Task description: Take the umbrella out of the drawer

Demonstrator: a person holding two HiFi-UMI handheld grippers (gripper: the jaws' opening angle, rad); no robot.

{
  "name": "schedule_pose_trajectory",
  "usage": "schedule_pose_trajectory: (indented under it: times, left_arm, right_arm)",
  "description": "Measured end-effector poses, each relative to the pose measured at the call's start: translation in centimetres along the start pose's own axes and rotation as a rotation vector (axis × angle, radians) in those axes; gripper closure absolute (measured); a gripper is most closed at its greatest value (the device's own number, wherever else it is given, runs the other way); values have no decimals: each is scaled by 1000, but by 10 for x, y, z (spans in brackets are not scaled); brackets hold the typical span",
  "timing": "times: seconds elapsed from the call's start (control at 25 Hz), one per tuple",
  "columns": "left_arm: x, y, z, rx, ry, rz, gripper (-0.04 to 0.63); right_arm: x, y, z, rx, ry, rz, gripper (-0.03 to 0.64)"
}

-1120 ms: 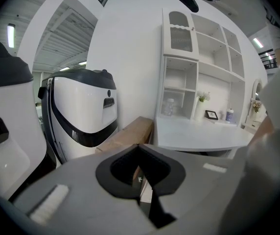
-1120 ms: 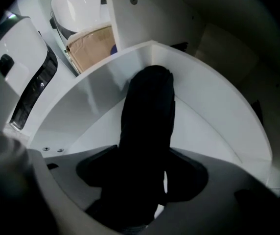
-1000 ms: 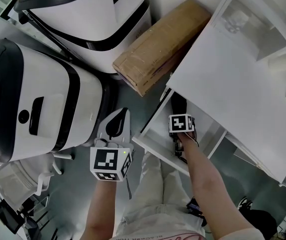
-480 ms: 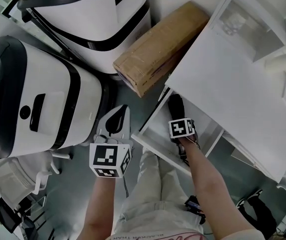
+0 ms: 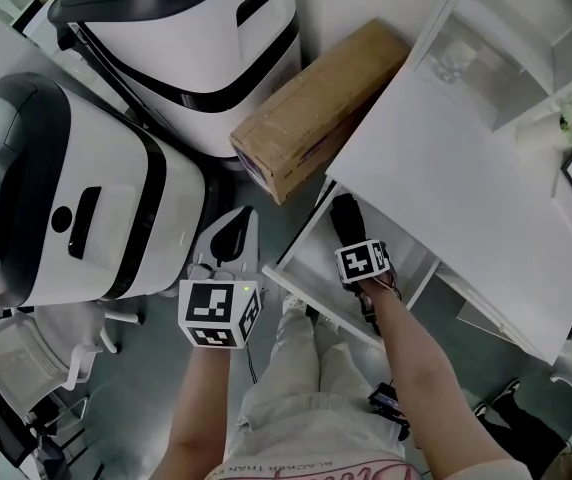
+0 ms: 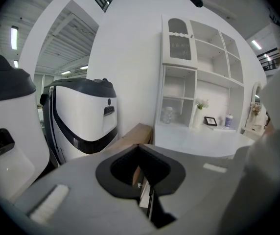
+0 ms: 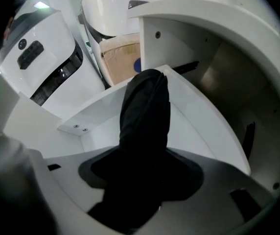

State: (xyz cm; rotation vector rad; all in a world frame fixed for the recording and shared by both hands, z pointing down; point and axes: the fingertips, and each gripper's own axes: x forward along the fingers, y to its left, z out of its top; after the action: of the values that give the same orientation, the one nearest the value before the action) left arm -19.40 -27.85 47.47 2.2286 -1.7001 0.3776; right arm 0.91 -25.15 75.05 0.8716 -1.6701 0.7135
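Note:
A black folded umbrella [image 5: 345, 218] stands on end in the open white drawer [image 5: 311, 293], its upper part leaning against the drawer's side under the desk top. My right gripper [image 5: 353, 242] points steeply down into the drawer and is shut on the umbrella's lower end. In the right gripper view the umbrella [image 7: 145, 116] rises straight out of the right gripper [image 7: 140, 180] and fills the space between the jaws, with the drawer wall [image 7: 198, 116] behind it. My left gripper [image 5: 234, 230] hovers left of the drawer front, shut and holding nothing; in its own view the left gripper [image 6: 147, 180] shows only a thin slit.
Two large white-and-black machines [image 5: 76, 198] [image 5: 186, 38] stand at the left and back. A long cardboard box [image 5: 316, 98] leans between them and the white desk [image 5: 466, 168]. A white shelf unit [image 5: 526, 28] sits on the desk. The person's legs are below the drawer front.
My right gripper has risen a little with the umbrella in it. The left gripper has also lifted slightly and stays beside the drawer front.

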Motion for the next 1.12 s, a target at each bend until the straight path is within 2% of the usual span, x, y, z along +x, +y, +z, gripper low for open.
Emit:
schedule_pose_trajectory:
  times: [0.2, 0.44, 0.92, 1.12]
  left_arm:
    - [-4, -2, 13, 13, -30, 1, 586]
    - [-11, -3, 22, 2, -52, 4, 586]
    - [-26, -7, 49, 7, -105, -1, 586]
    - [-34, -8, 63, 12, -135, 8, 586]
  right_arm:
    - [-18, -1, 4, -18, -19, 1, 353]
    - [-39, 9, 6, -94, -36, 2, 353]
    - [-80, 10, 9, -75, -75, 21, 353]
    - [-99, 15, 11, -99, -99, 40, 353]
